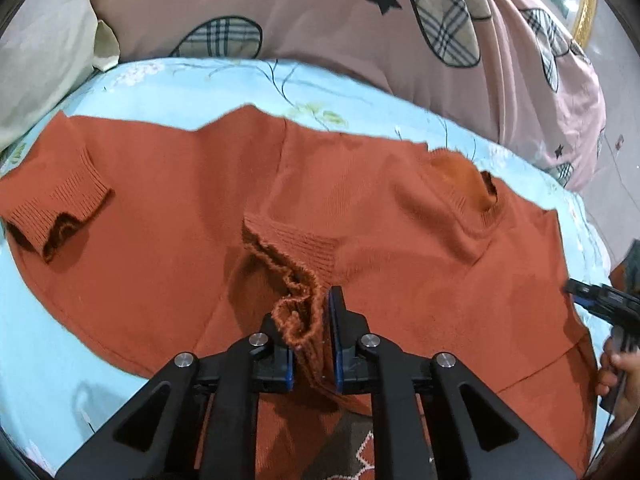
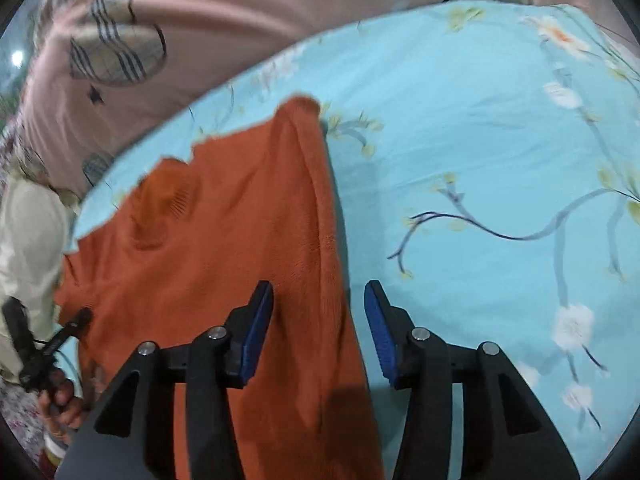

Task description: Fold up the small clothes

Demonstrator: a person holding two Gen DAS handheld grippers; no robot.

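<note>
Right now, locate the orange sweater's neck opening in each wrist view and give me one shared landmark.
Left wrist view: the neck opening sits right of centre, at the orange sweater's far edge.
Right wrist view: blurred, apparently the dark hollow left of centre.
Shared landmark: the pink quilt behind the blue floral sheet.

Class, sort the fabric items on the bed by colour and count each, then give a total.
Orange: 1, sweater
Blue: 1, sheet
Pink: 1, quilt
Cream: 1, pillow
Total: 4
</note>
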